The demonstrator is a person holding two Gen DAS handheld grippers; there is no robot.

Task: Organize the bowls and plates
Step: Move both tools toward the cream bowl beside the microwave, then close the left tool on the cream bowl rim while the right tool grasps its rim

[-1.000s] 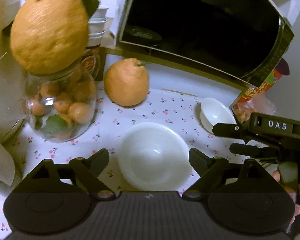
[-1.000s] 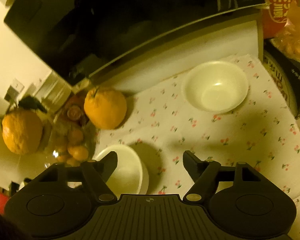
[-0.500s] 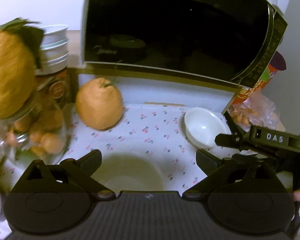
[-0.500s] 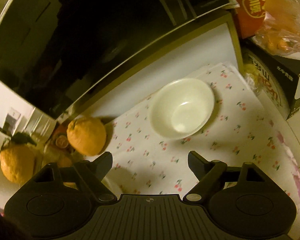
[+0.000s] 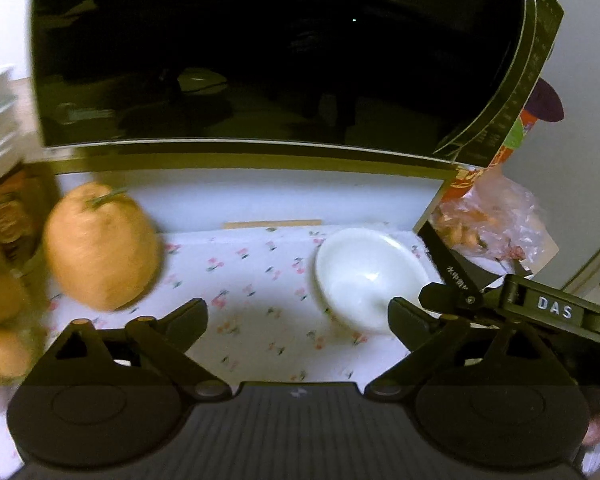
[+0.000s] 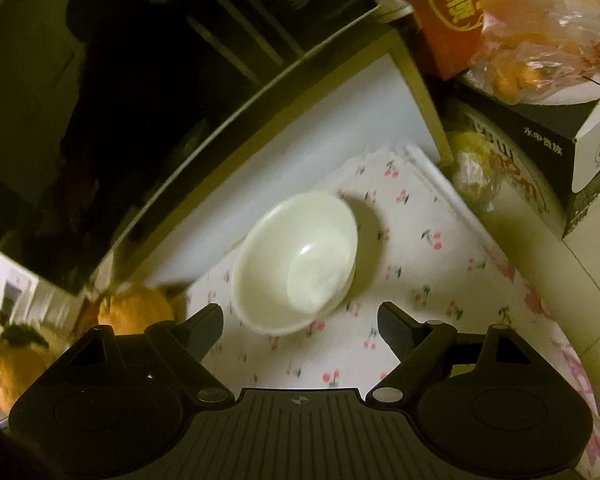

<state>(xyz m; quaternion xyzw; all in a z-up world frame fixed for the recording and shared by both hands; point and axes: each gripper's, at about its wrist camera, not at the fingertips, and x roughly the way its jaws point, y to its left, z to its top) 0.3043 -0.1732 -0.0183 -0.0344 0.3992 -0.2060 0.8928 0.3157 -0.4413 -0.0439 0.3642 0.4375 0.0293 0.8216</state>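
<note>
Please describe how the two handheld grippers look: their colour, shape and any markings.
The left gripper and the right gripper are matte black. Each has two angled fingers on linkage arms with small metal pivots, two round discs, and a ribbed central plate bearing a small pale mark. The left wrist view shows white letters "DAS" on the right gripper's side.

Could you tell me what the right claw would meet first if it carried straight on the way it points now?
Most likely the white bowl on the cherry-print cloth, just ahead of the open right claw.

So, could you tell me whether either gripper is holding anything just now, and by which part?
Nothing is held. The left gripper is closing over bare cloth; the right gripper stands open just short of the white bowl.
</note>
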